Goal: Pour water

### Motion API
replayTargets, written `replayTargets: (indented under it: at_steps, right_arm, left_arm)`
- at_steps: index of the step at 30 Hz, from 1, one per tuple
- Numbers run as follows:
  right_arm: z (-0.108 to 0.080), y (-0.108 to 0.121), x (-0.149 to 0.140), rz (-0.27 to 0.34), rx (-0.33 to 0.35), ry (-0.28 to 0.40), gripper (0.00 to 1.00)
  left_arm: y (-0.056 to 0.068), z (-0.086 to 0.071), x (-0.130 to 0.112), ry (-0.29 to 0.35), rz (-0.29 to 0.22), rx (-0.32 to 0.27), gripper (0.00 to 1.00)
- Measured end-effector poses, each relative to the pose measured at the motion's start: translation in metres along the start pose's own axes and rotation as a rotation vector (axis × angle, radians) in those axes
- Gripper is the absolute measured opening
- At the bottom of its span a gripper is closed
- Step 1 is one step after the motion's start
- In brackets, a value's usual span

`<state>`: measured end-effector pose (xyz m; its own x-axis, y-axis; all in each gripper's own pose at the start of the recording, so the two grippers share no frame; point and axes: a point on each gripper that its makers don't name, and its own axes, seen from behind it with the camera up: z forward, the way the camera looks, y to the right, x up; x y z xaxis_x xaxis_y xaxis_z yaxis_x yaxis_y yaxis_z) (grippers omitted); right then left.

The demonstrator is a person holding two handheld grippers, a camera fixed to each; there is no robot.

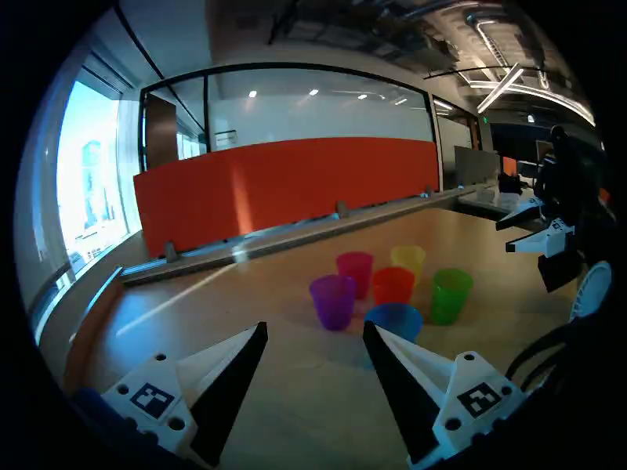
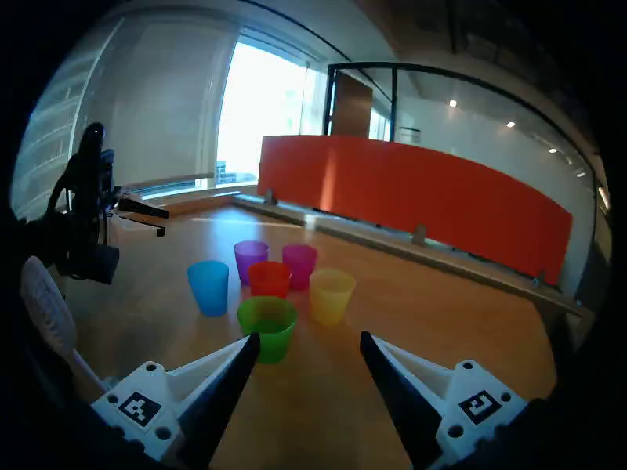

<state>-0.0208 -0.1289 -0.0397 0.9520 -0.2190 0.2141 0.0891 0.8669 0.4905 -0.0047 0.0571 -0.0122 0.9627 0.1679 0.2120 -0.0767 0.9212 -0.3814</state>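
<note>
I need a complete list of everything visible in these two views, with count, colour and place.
Plastic cups: six, upright, clustered on the table: purple cup, pink cup, red cup, yellow cup, green cup, blue cup.
Wooden table: one, light brown, under the cups.
Partition panel: one, orange, along the table's far edge.
Glass wall: one, clear, behind the partition.
Window: one, bright, beside the table.
Left gripper: one, white with black fingers, open, empty.
Right gripper: one, same colours, open, empty.

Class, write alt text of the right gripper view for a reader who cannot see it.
Six coloured cups stand clustered on a wooden table, just ahead of the right gripper, whose fingers are open and empty. An orange partition runs behind them.
</note>
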Motion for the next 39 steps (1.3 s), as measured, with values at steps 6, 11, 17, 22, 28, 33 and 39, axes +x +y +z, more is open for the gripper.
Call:
replayTargets:
  at_steps: [6,11,17,22,28,33,39]
  right_arm:
    - [-0.020,0.020,0.032,0.007,-0.116,0.114,0.99]
    - [-0.037,0.043,0.058,0.033,-0.220,0.214,0.99]
    - [-0.058,0.080,0.077,0.093,-0.375,0.314,0.98]
    - [-0.071,0.103,0.073,0.145,-0.472,0.355,0.99]
    - [-0.074,0.113,0.057,0.185,-0.518,0.356,0.99]
    - [-0.078,0.118,0.040,0.197,-0.557,0.355,0.98]
    - [-0.072,0.121,0.021,0.213,-0.578,0.328,0.98]
  left_arm:
    - [-0.016,-0.018,0.019,0.090,-0.031,0.093,0.90]
    - [-0.023,-0.030,0.028,0.142,-0.053,0.150,0.90]
    - [-0.029,-0.039,0.038,0.190,-0.067,0.203,0.90]
    - [-0.037,-0.044,0.043,0.224,-0.089,0.248,0.90]
    - [-0.045,-0.044,0.040,0.233,-0.124,0.287,0.90]
    - [-0.046,-0.043,0.037,0.241,-0.126,0.304,0.90]
    - [-0.042,-0.034,0.025,0.243,-0.147,0.313,0.90]
